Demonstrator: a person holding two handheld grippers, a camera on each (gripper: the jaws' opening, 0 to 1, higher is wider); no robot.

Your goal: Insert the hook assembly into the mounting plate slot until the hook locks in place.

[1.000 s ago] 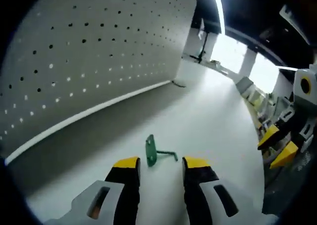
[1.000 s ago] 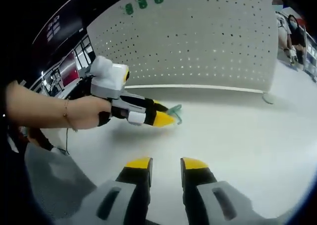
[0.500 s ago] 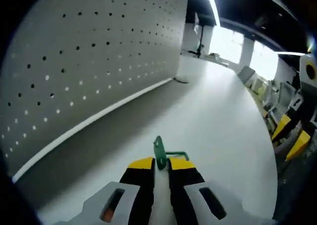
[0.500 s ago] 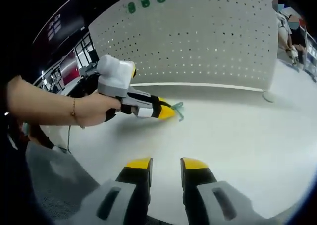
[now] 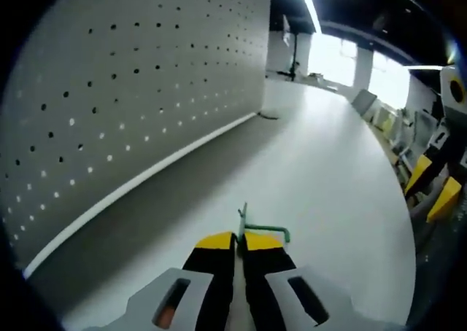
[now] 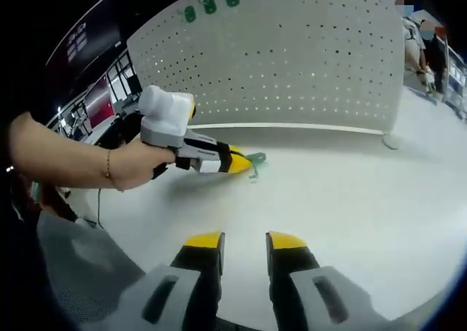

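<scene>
A small green hook assembly [image 5: 246, 224], a flat plate with a bent wire arm, is pinched between the yellow tips of my left gripper [image 5: 239, 238], which is shut on it. In the right gripper view the same hook [image 6: 255, 158] sticks out of the left gripper [image 6: 243, 164], held by a hand low over the white table. The perforated mounting plate [image 5: 109, 90] stands upright along the table's far side, seen wide [image 6: 292, 54] from the right. My right gripper [image 6: 244, 240] is open near the table's front with nothing between its fingers.
Three green hooks [image 6: 209, 5] hang at the top left of the mounting plate. The white table [image 6: 350, 200] stretches between the grippers and the plate. The right gripper [image 5: 435, 192] shows at the left view's right edge. A person [image 6: 423, 39] stands far right.
My left gripper's jaws have shut on the green hook, which lay loose between them a second ago, and its plate now stands edge-on. The right gripper has stayed put.
</scene>
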